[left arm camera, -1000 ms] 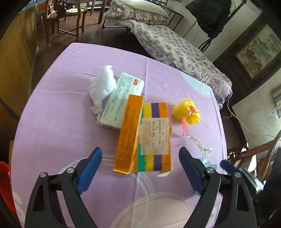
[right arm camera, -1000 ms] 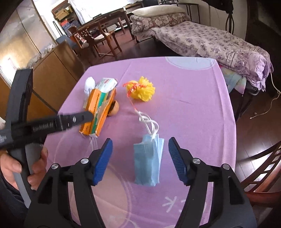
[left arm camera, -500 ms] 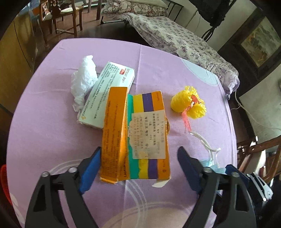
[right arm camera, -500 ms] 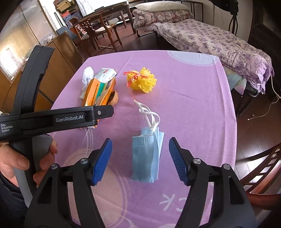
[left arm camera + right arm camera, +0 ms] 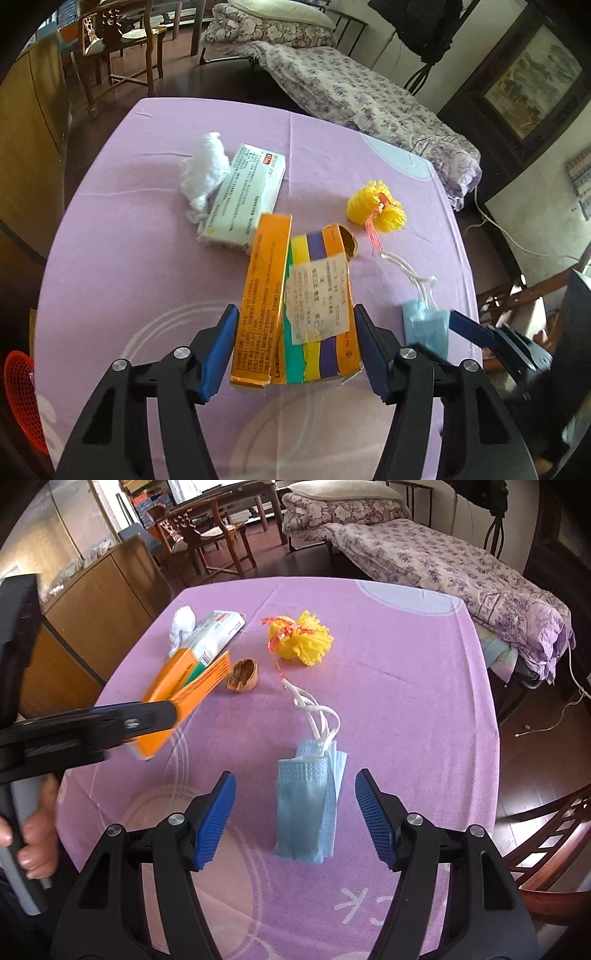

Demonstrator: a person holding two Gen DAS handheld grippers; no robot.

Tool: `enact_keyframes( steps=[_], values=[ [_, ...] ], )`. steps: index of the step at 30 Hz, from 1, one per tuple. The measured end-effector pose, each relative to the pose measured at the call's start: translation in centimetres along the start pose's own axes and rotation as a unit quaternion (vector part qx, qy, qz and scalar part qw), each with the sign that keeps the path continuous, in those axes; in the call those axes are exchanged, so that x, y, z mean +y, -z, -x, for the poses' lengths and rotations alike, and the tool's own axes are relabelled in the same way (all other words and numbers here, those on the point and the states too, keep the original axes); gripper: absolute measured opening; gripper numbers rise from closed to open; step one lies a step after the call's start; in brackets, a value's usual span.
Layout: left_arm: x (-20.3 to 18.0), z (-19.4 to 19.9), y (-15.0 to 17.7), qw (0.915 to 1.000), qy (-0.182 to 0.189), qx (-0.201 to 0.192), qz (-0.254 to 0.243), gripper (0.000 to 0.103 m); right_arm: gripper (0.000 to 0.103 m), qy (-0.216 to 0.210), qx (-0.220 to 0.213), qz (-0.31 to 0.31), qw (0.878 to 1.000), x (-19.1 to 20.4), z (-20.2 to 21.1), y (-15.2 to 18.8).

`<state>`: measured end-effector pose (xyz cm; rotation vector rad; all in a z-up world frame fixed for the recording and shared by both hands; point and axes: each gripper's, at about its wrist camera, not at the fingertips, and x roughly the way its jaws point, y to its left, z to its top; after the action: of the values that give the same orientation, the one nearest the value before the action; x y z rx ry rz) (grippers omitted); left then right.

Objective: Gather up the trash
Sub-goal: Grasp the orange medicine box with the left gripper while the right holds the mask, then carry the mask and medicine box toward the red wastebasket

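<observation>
2 grippers are in play, each straddling its own piece of trash on the purple table [image 5: 110, 221].

Left gripper [image 5: 295, 347]: jaws closing, with the orange box [image 5: 295, 314] between them. From the left wrist view the blue pads sit at or just beside the box's 2 long sides; we cannot tell whether they press yet. The box's long axis runs straight away from the gripper, along the fingers, so the closing acts across its short width. We judge this the grasp step of collecting the box.

Right gripper [image 5: 295, 819]: jaws at a middling width, not touching anything. The folded blue mask [image 5: 310, 801] lies between them with clear gaps on both sides. Its long axis also runs away from the gripper, ear loops at the far end. The right gripper is the nearer one for the mask, the left for the box.

Outward from the box: a white carton [image 5: 247, 195] touching its far left corner, and a crumpled white bag [image 5: 203, 173] beside that. A yellow pompom [image 5: 373, 210] lies apart to the right.

View differences: the right wrist view shows the box from the side, blurred and apparently tilted up off the cloth, which the left view does not reveal. It also shows a walnut shell [image 5: 242, 674] whole; the left view shows only its edge behind the box. Only the left view shows a red basket [image 5: 20, 398] at the lower left, possibly the bin.
</observation>
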<state>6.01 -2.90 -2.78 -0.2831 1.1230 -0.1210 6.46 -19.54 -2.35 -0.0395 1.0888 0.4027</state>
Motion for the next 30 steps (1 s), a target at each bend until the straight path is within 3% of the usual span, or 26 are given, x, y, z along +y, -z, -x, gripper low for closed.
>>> enact_keyframes(
  steps=[7,18,20,22,25,30],
  values=[
    [2.0,3.6,1.5,0.9995,0.019,-0.021,0.013,0.062,0.066,0.008,0.013,0.009,1.000,0.6,-0.8,0.3],
    [5.5,6.2,2.8,0.9987,0.004,-0.035,0.037,0.062,0.065,0.005,0.020,0.011,1.000,1.4,-1.1,0.5],
    [6.0,6.2,3.2,0.9986,0.003,-0.031,0.042,0.062,0.059,0.008,0.021,0.007,1.000,1.4,-1.1,0.5],
    [6.4,6.1,3.5,0.9985,0.002,-0.028,0.048,0.062,0.034,0.009,0.024,0.000,1.000,1.2,-1.2,0.5],
    [6.8,6.5,3.8,0.9983,0.003,-0.029,0.051,0.062,0.018,0.007,0.017,-0.013,1.000,1.1,-0.8,0.5],
    [7.6,8.0,4.2,0.9974,0.002,-0.043,0.058,0.062,0.016,-0.018,-0.008,-0.014,1.000,2.1,0.6,0.4]
  ],
)
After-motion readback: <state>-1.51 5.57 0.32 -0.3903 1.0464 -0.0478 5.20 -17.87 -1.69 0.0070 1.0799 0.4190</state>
